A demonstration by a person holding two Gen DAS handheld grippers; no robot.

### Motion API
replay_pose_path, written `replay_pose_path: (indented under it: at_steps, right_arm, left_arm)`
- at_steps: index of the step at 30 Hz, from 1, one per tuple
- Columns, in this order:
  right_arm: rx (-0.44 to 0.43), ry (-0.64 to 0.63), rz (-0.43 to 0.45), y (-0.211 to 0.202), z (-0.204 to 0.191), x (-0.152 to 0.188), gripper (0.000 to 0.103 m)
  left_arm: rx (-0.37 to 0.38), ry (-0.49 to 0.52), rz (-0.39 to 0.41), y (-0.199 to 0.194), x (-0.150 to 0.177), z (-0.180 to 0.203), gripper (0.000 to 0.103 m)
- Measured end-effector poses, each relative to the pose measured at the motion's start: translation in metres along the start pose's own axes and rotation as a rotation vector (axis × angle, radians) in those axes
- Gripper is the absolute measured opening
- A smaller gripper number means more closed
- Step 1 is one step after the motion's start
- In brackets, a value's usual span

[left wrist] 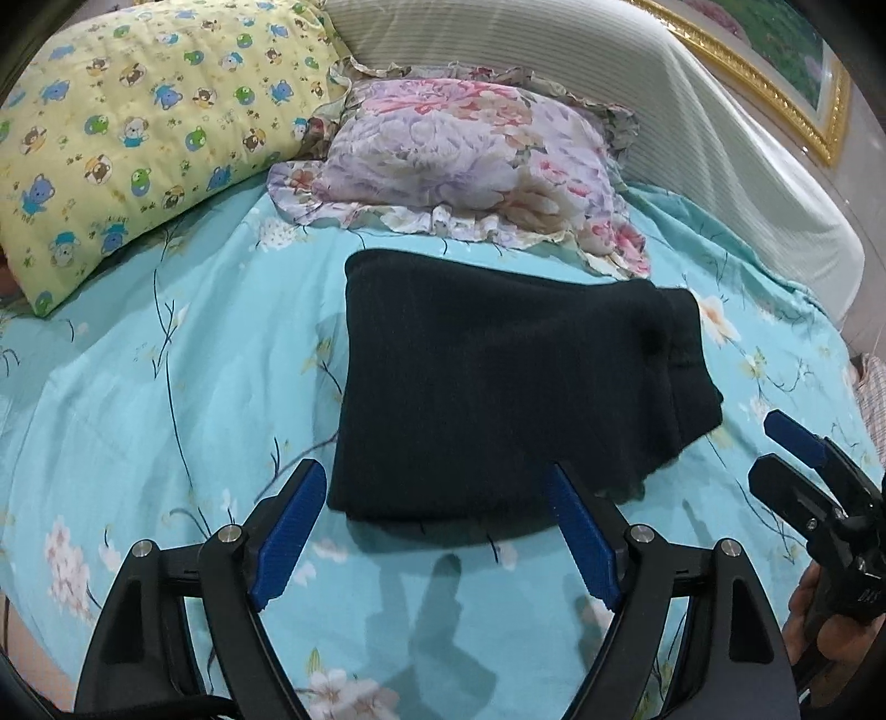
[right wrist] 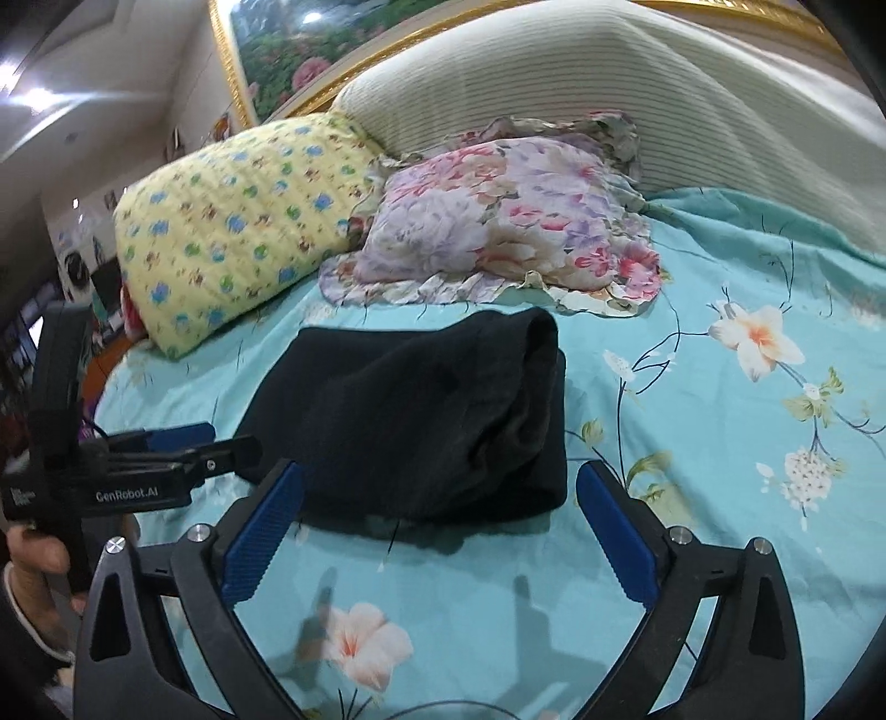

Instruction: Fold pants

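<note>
Bed w/ teal floral sheet [left wrist: 166,387] fills both views; a striped cream headboard [left wrist: 554,72] at the far end, gold-framed flower painting [right wrist: 288,50] above it. Yellow cartoon-bear pillow [left wrist: 138,127] sits far left, a smaller ruffled floral pillow [left wrist: 470,166] beside it, touching.

Black pants [left wrist: 498,387] lie mid-bed, just in front of the floral pillow, already folded into a compact, thick rectangular bundle. Layered edges stack up on the right side; the left edge looks like one smooth fold. Judged from that, the fold is done or nearly so, maybe only a tidy-up left.

Key relation: the bundle lies straight ahead of both grippers, near edge just past the fingertips, not touched by either. Long axis is hard to call under fisheye; roughly squarish, slightly longer front to back. The left gripper [left wrist: 437,487] lines up w/ the near-left part, the right gripper [right wrist: 440,487] w/ the near-right corner. Both abt equally near.

Both sets of blue-padded fingers [left wrist: 293,531] are spread wide, holding nothing, hovering over the sheet.

Writing: "GenRobot.AI" reads in white on the left gripper's body in the right wrist view. A small label left of it is too small to read.
</note>
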State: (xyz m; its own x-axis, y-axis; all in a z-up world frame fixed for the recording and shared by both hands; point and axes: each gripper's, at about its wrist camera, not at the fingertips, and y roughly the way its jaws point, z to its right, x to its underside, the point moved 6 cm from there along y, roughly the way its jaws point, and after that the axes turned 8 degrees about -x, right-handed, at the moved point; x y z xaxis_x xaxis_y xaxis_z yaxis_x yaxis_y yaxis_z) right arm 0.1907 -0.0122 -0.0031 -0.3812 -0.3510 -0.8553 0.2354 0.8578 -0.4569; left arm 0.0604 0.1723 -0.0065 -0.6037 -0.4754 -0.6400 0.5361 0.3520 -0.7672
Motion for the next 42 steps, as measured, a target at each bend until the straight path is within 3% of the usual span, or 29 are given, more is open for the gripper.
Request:
replay_pose_path:
  at_steps: [20, 42]
  right_arm:
    - [0.045, 0.03, -0.034, 0.002, 0.008, 0.037, 0.1]
    - [0.058, -0.041, -0.077, 0.024, 0.003, 0.03, 0.1]
  left_arm:
    - [-0.055, 0.067, 0.035, -0.012, 0.025, 0.014, 0.085]
    - [-0.081, 0.049, 0.037, -0.003, 0.026, 0.005, 0.086]
